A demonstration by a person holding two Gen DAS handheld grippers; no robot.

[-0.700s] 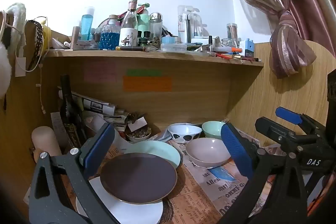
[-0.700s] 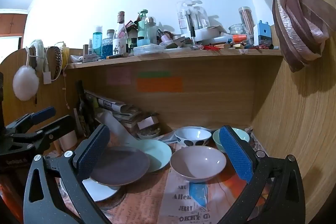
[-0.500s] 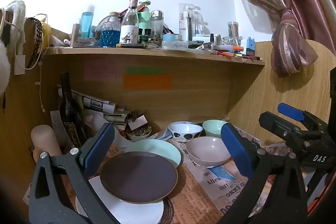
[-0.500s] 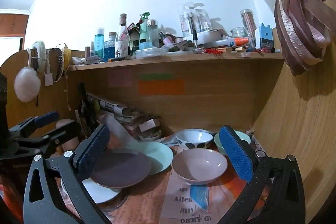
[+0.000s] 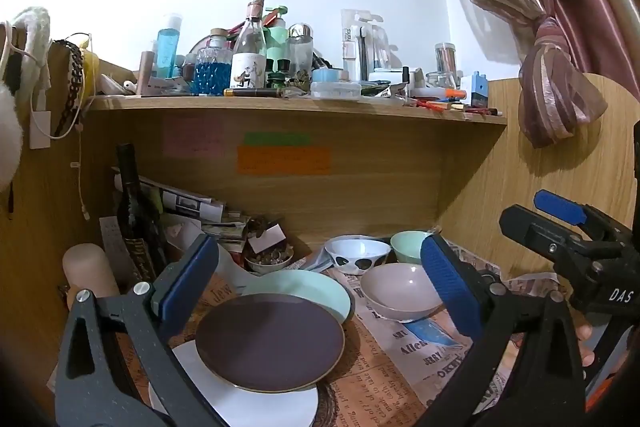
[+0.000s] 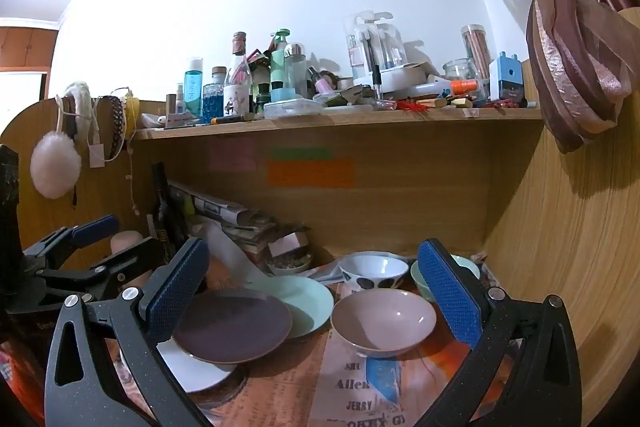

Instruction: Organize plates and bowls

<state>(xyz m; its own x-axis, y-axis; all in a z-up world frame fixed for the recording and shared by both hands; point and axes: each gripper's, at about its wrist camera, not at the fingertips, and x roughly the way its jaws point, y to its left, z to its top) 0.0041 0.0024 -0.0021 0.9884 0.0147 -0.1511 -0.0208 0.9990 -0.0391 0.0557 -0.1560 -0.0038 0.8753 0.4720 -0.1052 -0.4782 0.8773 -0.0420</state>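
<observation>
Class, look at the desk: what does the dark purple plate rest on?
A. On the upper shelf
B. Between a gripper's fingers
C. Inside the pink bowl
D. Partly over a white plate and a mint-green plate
D: the dark purple plate overlaps the white plate beneath it and the mint-green plate behind it.

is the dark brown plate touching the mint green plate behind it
Touching. In the right wrist view the dark brown plate overlaps the mint green plate's near edge, its rim resting on it with no gap visible.

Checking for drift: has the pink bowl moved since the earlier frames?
No. The pink bowl still sits just behind the newspaper's blue patch, in front of the spotted bowl.
</observation>
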